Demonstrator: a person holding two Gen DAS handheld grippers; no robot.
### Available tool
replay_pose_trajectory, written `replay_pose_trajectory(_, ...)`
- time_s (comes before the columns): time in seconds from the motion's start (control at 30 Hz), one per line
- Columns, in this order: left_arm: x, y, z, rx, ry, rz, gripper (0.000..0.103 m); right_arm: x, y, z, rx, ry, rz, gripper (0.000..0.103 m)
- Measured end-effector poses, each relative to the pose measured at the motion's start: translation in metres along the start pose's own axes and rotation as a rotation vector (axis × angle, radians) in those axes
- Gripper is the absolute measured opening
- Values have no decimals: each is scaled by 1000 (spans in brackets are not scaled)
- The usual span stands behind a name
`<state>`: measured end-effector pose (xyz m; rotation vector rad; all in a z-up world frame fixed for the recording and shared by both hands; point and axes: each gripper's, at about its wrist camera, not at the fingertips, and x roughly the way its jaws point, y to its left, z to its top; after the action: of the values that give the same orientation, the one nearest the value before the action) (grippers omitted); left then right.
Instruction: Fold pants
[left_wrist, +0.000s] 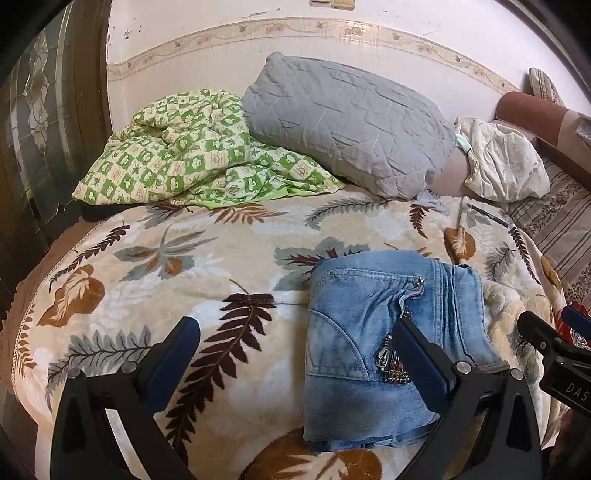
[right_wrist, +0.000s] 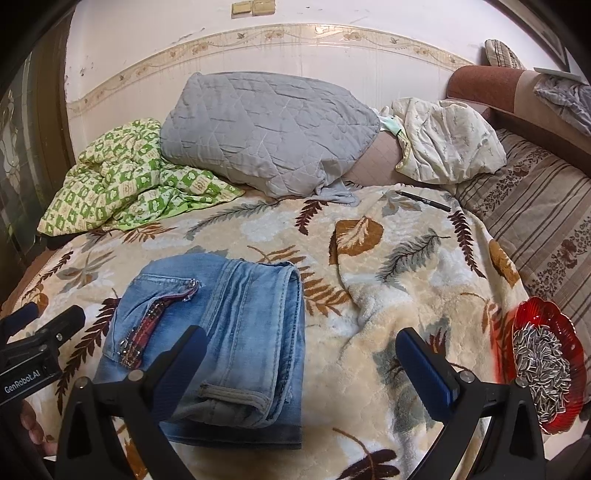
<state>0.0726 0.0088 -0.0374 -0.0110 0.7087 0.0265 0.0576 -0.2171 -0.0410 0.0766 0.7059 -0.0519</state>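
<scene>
Light-blue jeans (left_wrist: 373, 332) lie folded into a compact rectangle on the leaf-patterned blanket (left_wrist: 177, 258), zipper fly facing up. My left gripper (left_wrist: 295, 323) is open above the bundle's left edge, its right finger over the denim, holding nothing. The right gripper (left_wrist: 548, 315) shows at the right edge of the left wrist view. In the right wrist view the jeans (right_wrist: 236, 325) sit at lower left. My right gripper (right_wrist: 302, 331) is open over their right edge, its left finger above the folded hem. The left gripper (right_wrist: 51, 310) pokes in from the left.
A red glass dish of sunflower seeds (right_wrist: 546, 362) sits at the blanket's right edge. A black pen (right_wrist: 424, 199) lies further back. A grey quilted pillow (right_wrist: 266, 129), a green checked quilt (right_wrist: 122, 173) and a cream cloth (right_wrist: 443, 140) are piled against the wall. A striped cushion (right_wrist: 535, 210) lies right.
</scene>
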Motion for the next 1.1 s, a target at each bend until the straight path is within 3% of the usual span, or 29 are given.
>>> replay_pose_trajectory(1.1,-1,-1,1,13,-10,2,103,0,-1,0,6,8,-3,103)
